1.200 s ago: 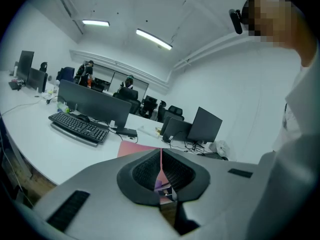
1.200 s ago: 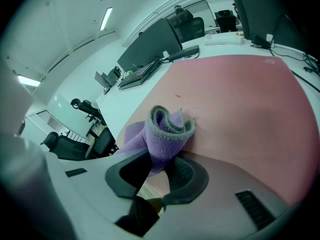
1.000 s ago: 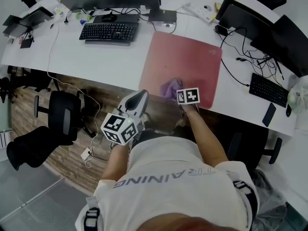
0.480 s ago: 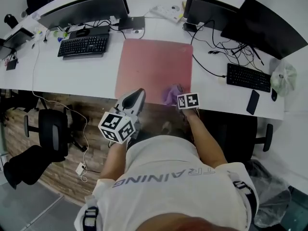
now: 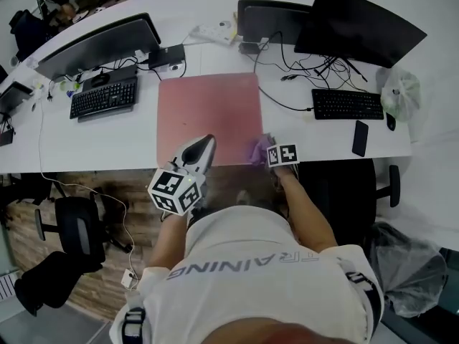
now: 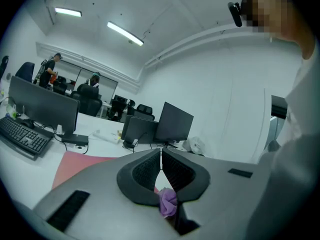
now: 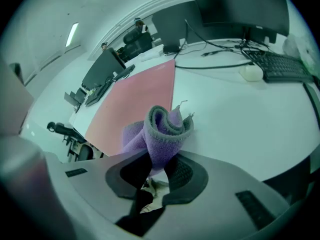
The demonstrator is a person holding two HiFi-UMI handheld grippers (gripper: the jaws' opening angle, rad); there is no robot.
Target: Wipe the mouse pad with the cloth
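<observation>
1. At the front edge of the white desk (image 5: 107, 136), the person's right forearm is stretched forward from the body, and the right gripper (image 5: 267, 151) is carried to the near right corner of the mouse pad (image 5: 208, 113).
2. The right gripper (image 7: 157, 170) is clenched on the cloth (image 7: 162, 133). The purple fabric is pinched between the two jaws and bunched into a folded roll that stands up beyond the tips.
3. In the head view the cloth (image 5: 259, 149) is seen over the pad's near right corner, where the red surface meets the bare desk. Whether it presses on the pad cannot be told.
4. The left arm is bent and kept nearer the body. The left gripper (image 5: 205, 144) is held in front of the desk, with its tips aimed at the pad's near edge.
5. In the left gripper view the left gripper (image 6: 161, 160) is seen with its jaws closed tip to tip and nothing caught between them. A scrap of purple cloth (image 6: 168, 202) is glimpsed beyond, through the gap below the tips.
6. The mouse pad (image 7: 135, 104) is laid flat between two keyboards, the left keyboard (image 5: 104, 97) and the right keyboard (image 5: 347, 104), with dark monitors standing behind it.
</observation>
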